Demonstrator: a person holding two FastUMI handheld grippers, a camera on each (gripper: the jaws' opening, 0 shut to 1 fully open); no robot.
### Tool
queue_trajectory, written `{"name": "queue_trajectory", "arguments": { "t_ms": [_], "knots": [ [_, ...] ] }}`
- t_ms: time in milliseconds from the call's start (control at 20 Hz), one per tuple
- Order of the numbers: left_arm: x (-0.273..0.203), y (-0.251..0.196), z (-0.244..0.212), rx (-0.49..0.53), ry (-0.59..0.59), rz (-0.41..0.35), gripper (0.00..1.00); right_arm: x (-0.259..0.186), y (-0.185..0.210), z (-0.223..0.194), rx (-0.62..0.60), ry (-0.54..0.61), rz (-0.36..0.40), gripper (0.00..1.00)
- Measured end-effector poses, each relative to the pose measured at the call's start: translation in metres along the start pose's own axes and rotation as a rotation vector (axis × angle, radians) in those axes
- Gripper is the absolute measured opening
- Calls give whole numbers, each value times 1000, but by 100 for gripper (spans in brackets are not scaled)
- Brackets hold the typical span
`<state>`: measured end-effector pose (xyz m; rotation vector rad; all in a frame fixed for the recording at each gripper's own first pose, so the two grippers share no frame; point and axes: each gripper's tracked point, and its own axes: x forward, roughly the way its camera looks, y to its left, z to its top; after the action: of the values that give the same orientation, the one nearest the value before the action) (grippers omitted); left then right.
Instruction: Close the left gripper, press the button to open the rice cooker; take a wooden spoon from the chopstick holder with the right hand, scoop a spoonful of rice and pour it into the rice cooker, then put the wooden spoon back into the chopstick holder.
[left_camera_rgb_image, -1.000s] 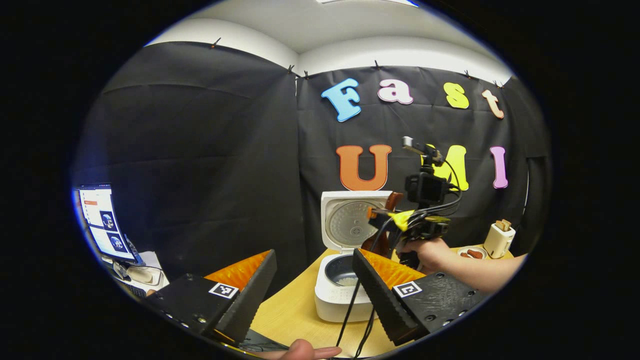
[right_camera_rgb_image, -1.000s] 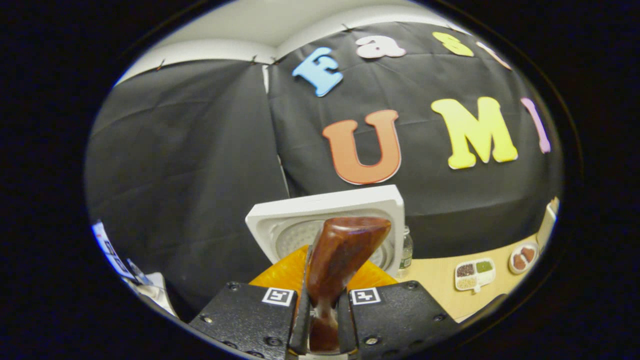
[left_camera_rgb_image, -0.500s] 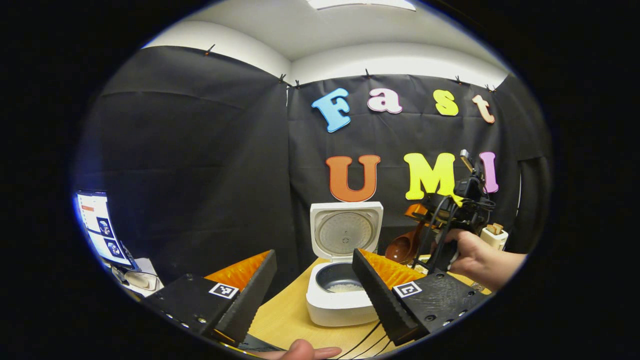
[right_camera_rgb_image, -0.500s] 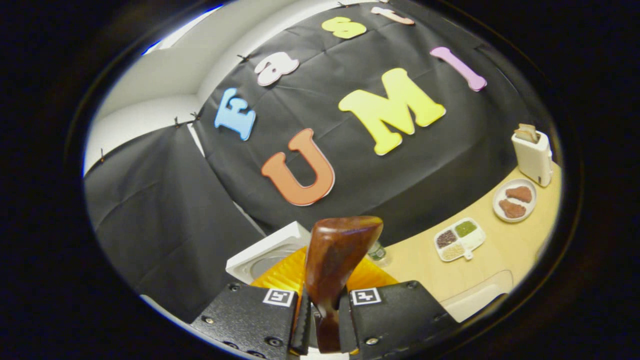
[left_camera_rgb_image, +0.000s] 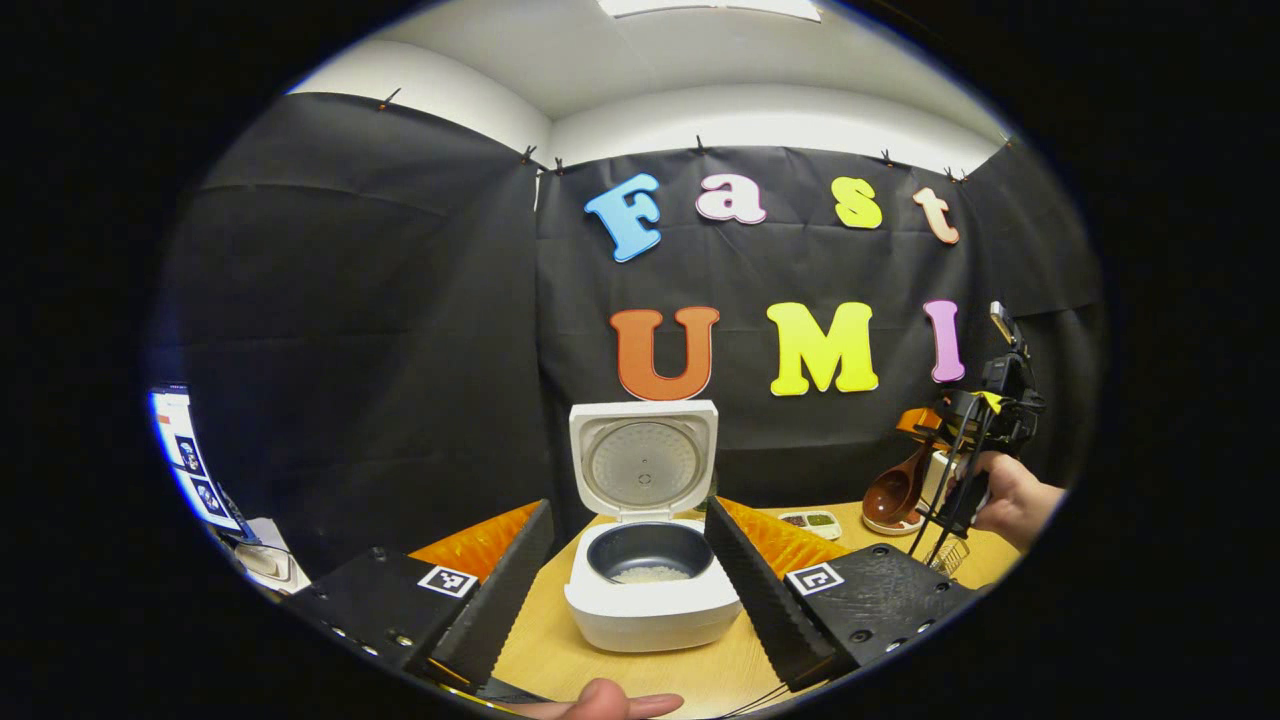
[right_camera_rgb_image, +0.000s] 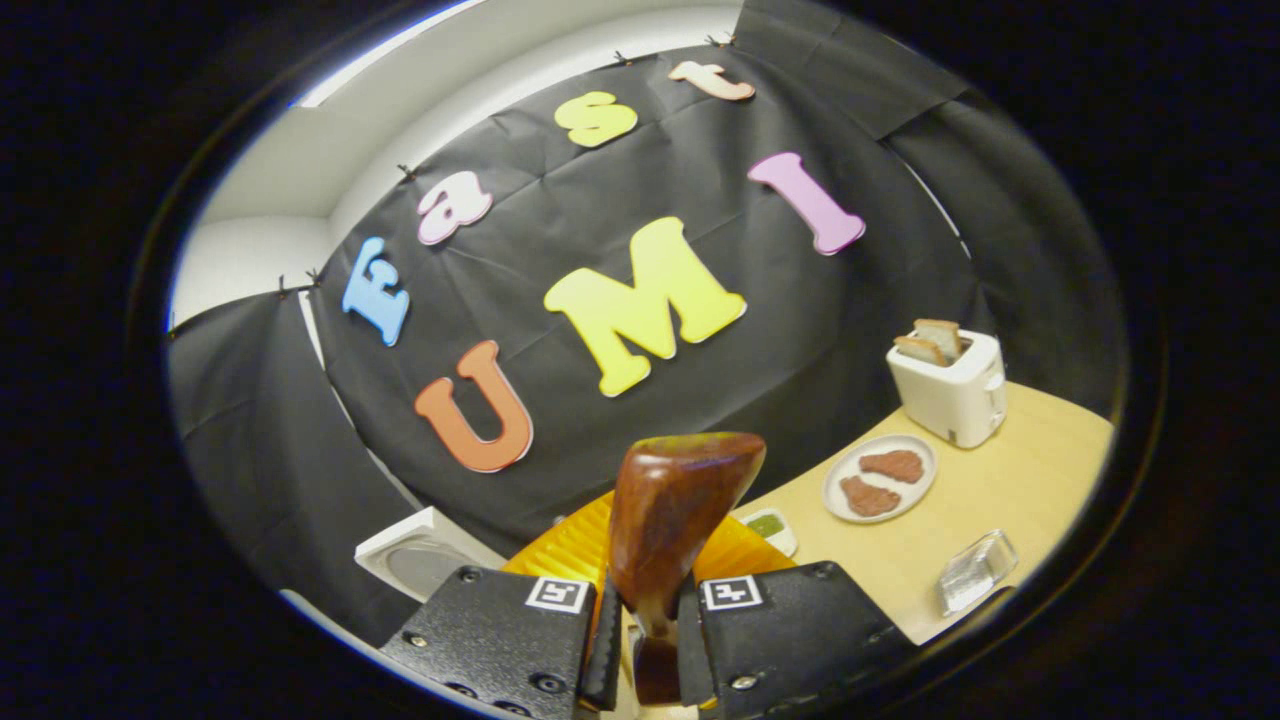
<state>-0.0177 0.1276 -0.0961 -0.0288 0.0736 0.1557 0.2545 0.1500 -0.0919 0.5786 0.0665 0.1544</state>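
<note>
The white rice cooker (left_camera_rgb_image: 650, 610) stands on the wooden table with its lid (left_camera_rgb_image: 643, 462) raised and a little rice (left_camera_rgb_image: 648, 574) in the dark pot. My left gripper (left_camera_rgb_image: 628, 510) is open, held back from the cooker, which shows between its fingers. At the far right a hand holds my right gripper (left_camera_rgb_image: 940, 425) with the brown wooden spoon (left_camera_rgb_image: 892, 490), bowl hanging down, above the table. My right gripper (right_camera_rgb_image: 645, 625) is shut on the spoon (right_camera_rgb_image: 678, 505) at its neck. The cooker lid (right_camera_rgb_image: 420, 560) lies low to the left.
A white toaster (right_camera_rgb_image: 950, 385) with bread, a plate of brown patties (right_camera_rgb_image: 880, 478) and a clear container (right_camera_rgb_image: 975, 572) sit on the table's right side. A small divided grain tray (left_camera_rgb_image: 810, 520) lies behind the cooker. A wire-mesh holder (left_camera_rgb_image: 945, 555) stands under the right hand. A monitor (left_camera_rgb_image: 190, 460) is far left.
My right gripper has carried the spoon from above the cooker over to the right side of the table. The left gripper stayed open while its view turned to centre on the cooker.
</note>
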Motion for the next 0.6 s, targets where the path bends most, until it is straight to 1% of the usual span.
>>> {"name": "queue_trajectory", "arguments": {
  "t_ms": [200,350,500,600],
  "knots": [
    [2,-22,2,18,1,-32,96,-16,-81,31,-25,-54,-106,28],
    [6,-35,2,29,6,-50,96,-25,-132,46,-25,-71,-173,28],
    [8,-49,1,32,16,-63,96,-25,-171,43,-5,-69,-216,28],
    [9,-57,1,36,25,-69,96,-23,-195,33,-29,-59,-240,28]
  ]
}}
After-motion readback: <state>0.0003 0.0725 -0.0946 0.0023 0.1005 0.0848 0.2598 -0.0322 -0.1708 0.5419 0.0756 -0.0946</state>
